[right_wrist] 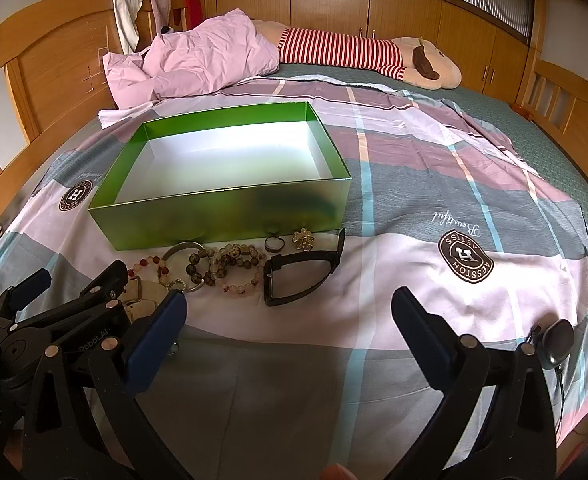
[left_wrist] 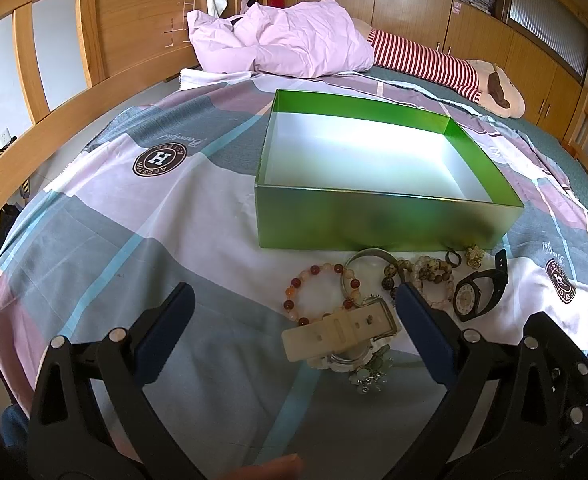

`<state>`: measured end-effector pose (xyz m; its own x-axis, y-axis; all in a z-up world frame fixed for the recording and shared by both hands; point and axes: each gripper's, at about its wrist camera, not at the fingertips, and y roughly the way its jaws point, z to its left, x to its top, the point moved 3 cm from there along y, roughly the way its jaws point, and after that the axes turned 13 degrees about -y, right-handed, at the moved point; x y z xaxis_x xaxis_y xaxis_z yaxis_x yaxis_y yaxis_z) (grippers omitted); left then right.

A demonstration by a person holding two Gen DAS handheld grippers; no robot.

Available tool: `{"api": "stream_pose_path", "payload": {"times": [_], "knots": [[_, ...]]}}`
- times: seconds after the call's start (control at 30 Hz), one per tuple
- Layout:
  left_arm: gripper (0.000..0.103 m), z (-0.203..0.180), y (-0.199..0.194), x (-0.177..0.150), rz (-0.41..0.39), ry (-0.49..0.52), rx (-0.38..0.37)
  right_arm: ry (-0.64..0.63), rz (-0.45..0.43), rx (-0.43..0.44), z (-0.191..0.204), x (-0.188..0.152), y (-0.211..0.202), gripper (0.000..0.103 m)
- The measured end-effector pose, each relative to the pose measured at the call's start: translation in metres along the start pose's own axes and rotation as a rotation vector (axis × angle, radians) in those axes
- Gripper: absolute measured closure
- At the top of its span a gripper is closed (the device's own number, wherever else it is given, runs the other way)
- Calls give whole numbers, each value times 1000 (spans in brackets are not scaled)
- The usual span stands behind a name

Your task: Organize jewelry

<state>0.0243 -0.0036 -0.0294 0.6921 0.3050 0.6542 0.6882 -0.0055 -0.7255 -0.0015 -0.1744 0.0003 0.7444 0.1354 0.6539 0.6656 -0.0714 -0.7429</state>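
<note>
1. I have the left hand-held gripper (left_wrist: 294,300) released — its blue pads stand wide apart, low over the bedsheet (left_wrist: 94,240), grasping nothing. A cream watch strap (left_wrist: 339,330) lies between its fingers, untouched.
2. Left of the jewelry cluster, a red-and-pale bead bracelet (left_wrist: 321,294) lies flat on the sheet, its near edge under the strap.
3. Next along, a thin metal bangle (left_wrist: 367,256) rests just beside the box's front wall, overlapping the bead bracelet.
4. Brown speckled bead bracelets (right_wrist: 230,264) lie bunched together in the middle of the row.
5. A dark ring (right_wrist: 274,243) and a small gold ornament (right_wrist: 303,239) sit close against the box wall.
6. A black watch (right_wrist: 297,278) lies on its side at the right end of the cluster.
7. Behind the whole row, the green box (right_wrist: 222,212) stands open on the bed; its white interior holds nothing I can make out.
8. The right hand-held gripper (right_wrist: 288,308) is likewise released — fingers spread, over bare sheet, near the black watch but apart from it.
9. At far right, a small dark device with a cord (right_wrist: 557,342) lies on the sheet.
</note>
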Motion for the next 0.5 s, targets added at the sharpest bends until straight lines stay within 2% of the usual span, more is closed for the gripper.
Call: {"api": "stream_pose_path", "payload": {"times": [0.5], "knots": [[4, 1, 1, 0, 2, 4, 2, -1, -3, 7, 2, -2, 1, 3]]}}
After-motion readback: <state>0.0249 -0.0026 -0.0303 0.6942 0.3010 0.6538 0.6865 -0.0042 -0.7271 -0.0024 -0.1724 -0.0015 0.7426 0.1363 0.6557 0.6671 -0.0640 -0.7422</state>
